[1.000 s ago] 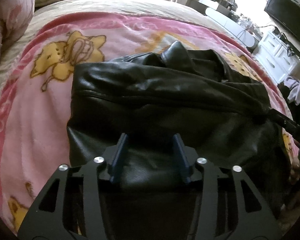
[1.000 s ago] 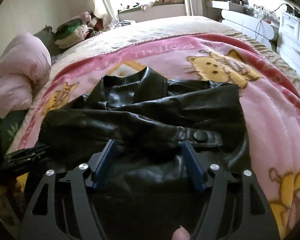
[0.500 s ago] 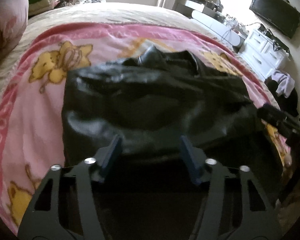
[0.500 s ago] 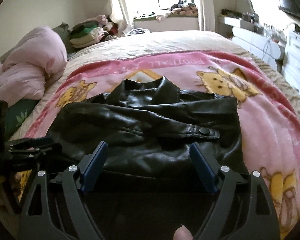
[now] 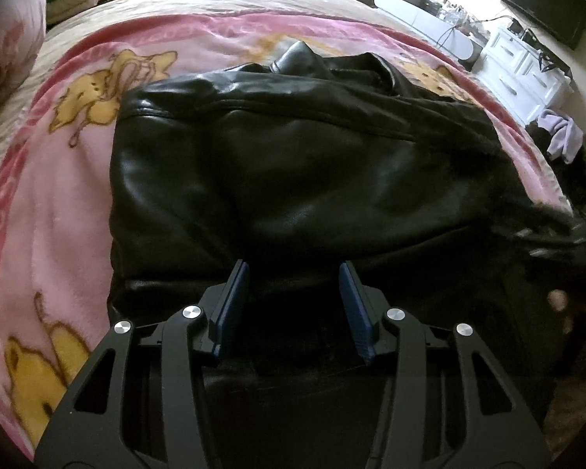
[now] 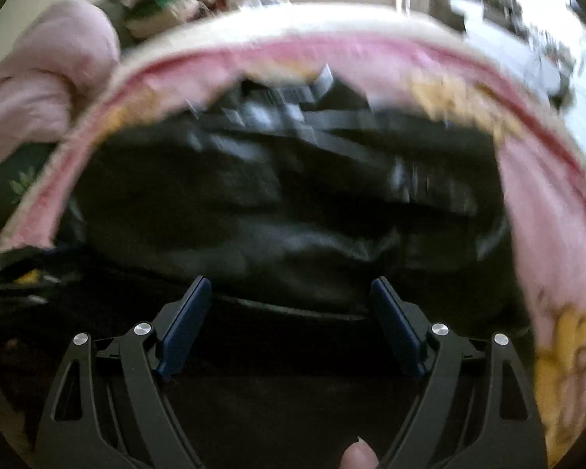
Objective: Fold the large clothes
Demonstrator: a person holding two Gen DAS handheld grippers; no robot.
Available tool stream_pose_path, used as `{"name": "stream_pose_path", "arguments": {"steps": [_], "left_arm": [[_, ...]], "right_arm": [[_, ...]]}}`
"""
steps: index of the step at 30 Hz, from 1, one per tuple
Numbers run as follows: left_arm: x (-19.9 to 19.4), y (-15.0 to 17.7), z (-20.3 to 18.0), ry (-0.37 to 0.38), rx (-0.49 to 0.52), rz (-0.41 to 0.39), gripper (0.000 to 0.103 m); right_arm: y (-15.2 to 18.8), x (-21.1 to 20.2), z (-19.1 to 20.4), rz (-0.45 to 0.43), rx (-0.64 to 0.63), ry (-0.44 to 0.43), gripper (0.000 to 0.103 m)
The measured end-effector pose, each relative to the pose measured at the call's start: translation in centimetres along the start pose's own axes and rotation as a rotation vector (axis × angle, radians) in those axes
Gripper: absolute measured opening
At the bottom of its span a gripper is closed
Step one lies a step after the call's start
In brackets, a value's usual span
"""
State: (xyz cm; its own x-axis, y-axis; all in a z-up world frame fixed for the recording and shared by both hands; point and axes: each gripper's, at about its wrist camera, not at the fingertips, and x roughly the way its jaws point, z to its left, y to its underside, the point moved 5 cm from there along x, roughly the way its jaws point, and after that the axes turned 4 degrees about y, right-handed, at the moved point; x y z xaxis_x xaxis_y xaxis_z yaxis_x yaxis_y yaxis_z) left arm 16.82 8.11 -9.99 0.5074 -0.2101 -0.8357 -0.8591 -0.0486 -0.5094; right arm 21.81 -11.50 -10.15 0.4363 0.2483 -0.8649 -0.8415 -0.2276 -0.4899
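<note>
A black leather jacket (image 5: 301,172) lies folded on the pink cartoon blanket (image 5: 58,203), collar at the far side. My left gripper (image 5: 294,269) is open at the jacket's near hem, with nothing between its blue fingers (image 5: 234,301). In the right wrist view the jacket (image 6: 285,203) is motion-blurred. My right gripper (image 6: 289,285) is open wide at the near hem, empty. The right gripper shows blurred at the right edge of the left wrist view (image 5: 547,234).
A pink duvet (image 6: 47,78) is bunched at the bed's far left. A white dresser (image 5: 527,74) with a TV above it stands at the right. Clothes lie heaped on the floor (image 5: 562,140) beside the bed and by the window.
Both grippers pulled back and then came down close to the jacket's near hem. The right gripper's jaws opened wider and its view is now blurred by motion.
</note>
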Motion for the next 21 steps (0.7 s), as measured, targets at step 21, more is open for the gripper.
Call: {"name": "stream_pose_path", "arguments": {"steps": [21], "left_arm": [[-2.3, -0.6, -1.2, 0.037, 0.007, -0.029, 0.075]], "right_arm": [[0.2, -5.6, -1.1, -0.19, 0.124, -0.089, 0.098]]}}
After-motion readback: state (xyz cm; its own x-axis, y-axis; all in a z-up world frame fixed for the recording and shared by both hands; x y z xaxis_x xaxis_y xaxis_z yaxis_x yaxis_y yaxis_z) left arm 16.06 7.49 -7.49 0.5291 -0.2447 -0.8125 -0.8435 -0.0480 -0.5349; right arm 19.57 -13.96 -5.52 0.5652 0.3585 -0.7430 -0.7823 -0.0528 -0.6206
